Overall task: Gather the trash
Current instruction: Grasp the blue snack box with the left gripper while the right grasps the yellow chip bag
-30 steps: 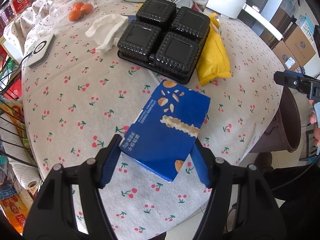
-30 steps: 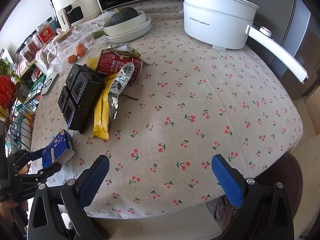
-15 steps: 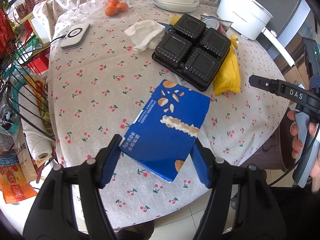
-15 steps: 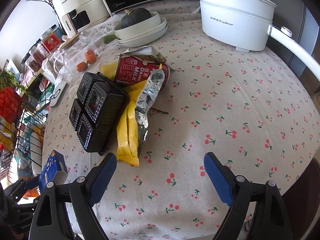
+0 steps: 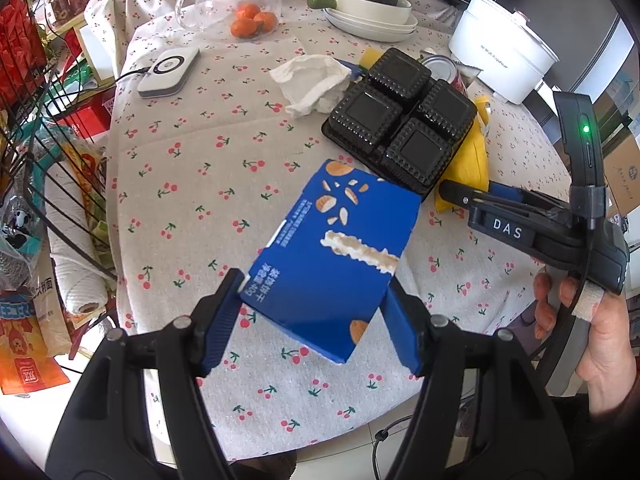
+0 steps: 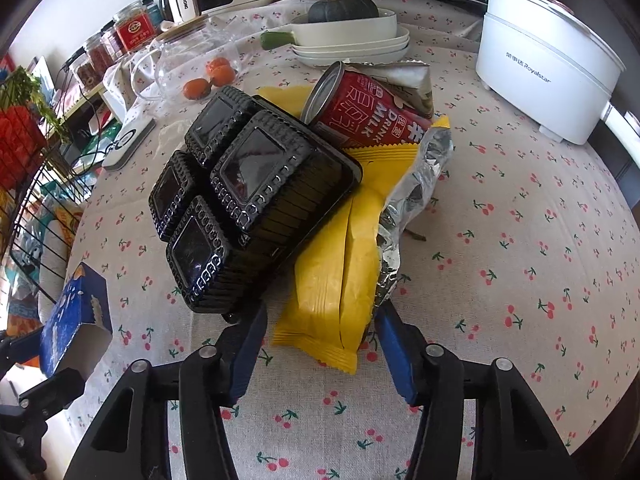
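Blue carton [image 5: 332, 256]: clamped across its width between the pads of the left gripper [image 5: 316, 320], lifted clear of the cherry-print tablecloth [image 5: 192, 184], tilted. Right wrist view showed one end of it open; nothing visible inside from that angle.

Right gripper [image 6: 320, 344]: jaws had just been closing and stood on either side of the near end of the yellow snack bag [image 6: 336, 280]. Pads just beside the wrapper; firm contact could not be confirmed, so logged as not yet clamped.

Progress (judgement): early. One item in hand, a second being taken. No bin or trash bag appeared in either view, so nothing counted as collected.

Remaining on the table:
- black four-cell plastic tray [image 6: 240, 200], upside down, leaning on the yellow bag
- red milk can [image 6: 360, 116], on its side, behind the tray
- crumpled tissue [image 5: 312, 84], beside the tray

Other containers:
- glass jar [image 5: 228, 0], oranges inside
- white dish [image 6: 344, 28] on stacked plates, a dark green squash in it
- white electric pot [image 6: 548, 76], lid on, contents unseen
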